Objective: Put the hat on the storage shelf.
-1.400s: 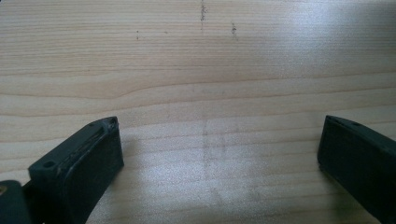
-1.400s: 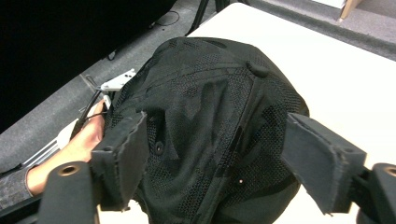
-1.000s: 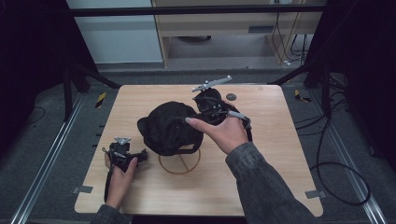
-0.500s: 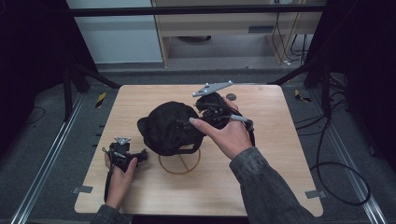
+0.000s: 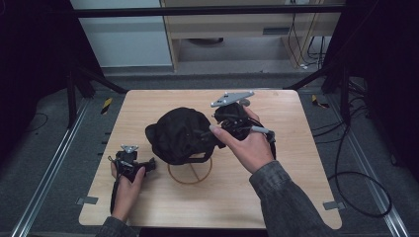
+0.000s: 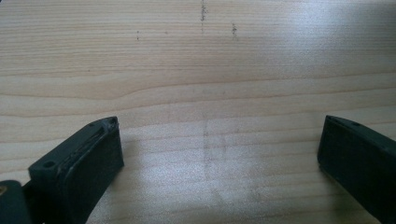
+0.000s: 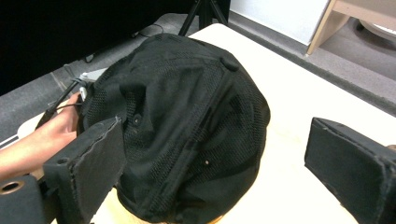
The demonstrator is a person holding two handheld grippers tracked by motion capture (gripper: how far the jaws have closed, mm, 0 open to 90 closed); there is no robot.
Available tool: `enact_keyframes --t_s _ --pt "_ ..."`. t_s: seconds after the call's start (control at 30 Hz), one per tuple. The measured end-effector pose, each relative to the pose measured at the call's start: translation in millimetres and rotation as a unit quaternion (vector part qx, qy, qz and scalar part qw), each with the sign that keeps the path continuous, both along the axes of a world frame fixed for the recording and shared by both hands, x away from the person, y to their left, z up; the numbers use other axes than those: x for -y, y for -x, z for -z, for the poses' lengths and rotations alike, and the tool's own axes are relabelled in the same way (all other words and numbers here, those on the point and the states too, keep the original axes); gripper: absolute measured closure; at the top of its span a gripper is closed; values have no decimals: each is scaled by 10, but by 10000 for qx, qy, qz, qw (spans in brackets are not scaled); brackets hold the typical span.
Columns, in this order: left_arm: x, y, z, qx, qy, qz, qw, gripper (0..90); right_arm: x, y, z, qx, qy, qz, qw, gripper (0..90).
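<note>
Cap (image 5: 179,134): black mesh cap, crown up, resting on a wooden ring stand (image 5: 190,173) near the middle of the surface (image 5: 296,192). In the right gripper view (image 7: 187,121) the crown button and mesh panels show, with the cap low between the 2 jaws of the right tool.

Change since the earlier frames: the cap sits in the same spot on the ring stand as 1 second ago. The right hand (image 5: 247,145) has drawn slightly toward the right side of the surface, and the grey plate on top of its tool is now tipped more to the right. The left hand is unchanged.

Right tool (image 5: 210,134): released. Its jaws have just been opening and now stand wide apart. In the right gripper view (image 7: 215,154) the left jaw is close against the mesh side of the cap and the right jaw is well clear of it, with bare surface between; neither pad presses on the fabric. Whether the left pad touches the cap cannot be told.

Left tool (image 5: 148,165): released, jaws wide apart, holding nothing. In the left gripper view (image 6: 219,154) bare wood grain lies between the 2 jaws. It is held low at the front left of the surface, near the cap but apart from it.

Left hand (image 5: 127,185): wrapped around the left tool's body.
</note>
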State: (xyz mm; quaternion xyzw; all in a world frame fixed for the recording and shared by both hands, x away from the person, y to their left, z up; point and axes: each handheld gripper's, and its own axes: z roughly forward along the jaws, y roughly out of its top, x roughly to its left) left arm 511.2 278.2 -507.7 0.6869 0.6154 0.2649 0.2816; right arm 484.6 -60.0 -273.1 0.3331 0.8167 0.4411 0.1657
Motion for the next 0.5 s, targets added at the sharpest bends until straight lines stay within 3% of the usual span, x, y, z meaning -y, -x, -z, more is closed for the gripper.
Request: enact_keyframes --t_s 0.23,0.5 --pt "0 0 0 0 -1 1 10000 0 113 37 11 169 74 162 9997 72" --pt "1 8 1 7 5 -34 10000 0 328 74 -7 212 104 429 9988 87"
